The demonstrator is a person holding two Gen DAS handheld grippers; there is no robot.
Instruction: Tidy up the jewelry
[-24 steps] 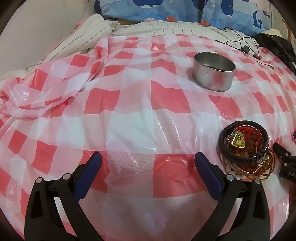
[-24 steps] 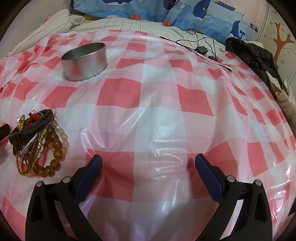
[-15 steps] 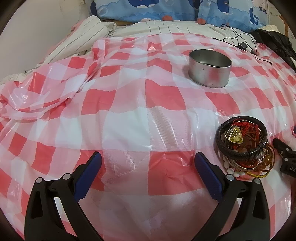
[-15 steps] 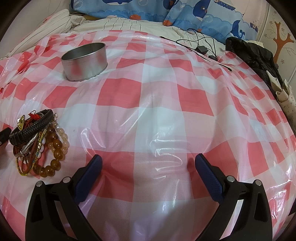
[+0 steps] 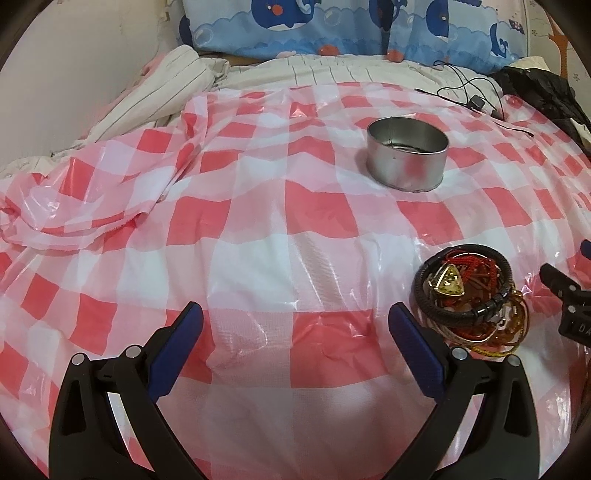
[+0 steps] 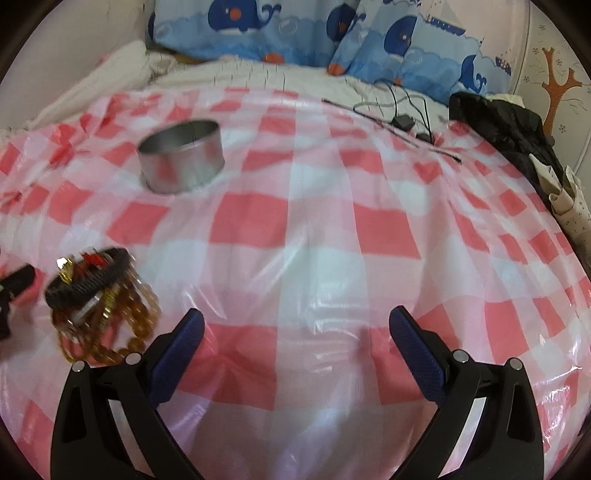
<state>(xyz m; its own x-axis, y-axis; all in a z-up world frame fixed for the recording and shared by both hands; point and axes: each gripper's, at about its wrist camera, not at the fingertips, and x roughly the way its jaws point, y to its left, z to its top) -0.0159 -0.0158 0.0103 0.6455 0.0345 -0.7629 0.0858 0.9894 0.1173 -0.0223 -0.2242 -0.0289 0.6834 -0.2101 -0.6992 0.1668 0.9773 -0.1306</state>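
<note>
A pile of jewelry [image 5: 469, 295] lies on the red-and-white checked plastic sheet: a black braided bracelet, red cord, a yellow triangular pendant, amber beads and gold bangles. It also shows blurred in the right wrist view [image 6: 99, 302]. A round silver tin [image 5: 406, 158] stands open farther back, also seen in the right wrist view [image 6: 181, 160]. My left gripper [image 5: 295, 332] is open and empty, left of the pile. My right gripper [image 6: 295, 332] is open and empty, right of the pile; its black tip [image 5: 565, 295] shows at the left view's right edge.
The checked sheet [image 5: 258, 221] covers a bed and is bunched at the left [image 5: 92, 192]. Whale-print pillows [image 6: 295, 33] line the back. A black cable with adapter [image 6: 402, 122] and a black garment [image 6: 506, 125] lie at the back right.
Both grippers have pulled back and tilted up slightly, so the tin and pile sit lower in view. The right view shifted toward the jewelry and is motion-blurred. Jaws stay open.
</note>
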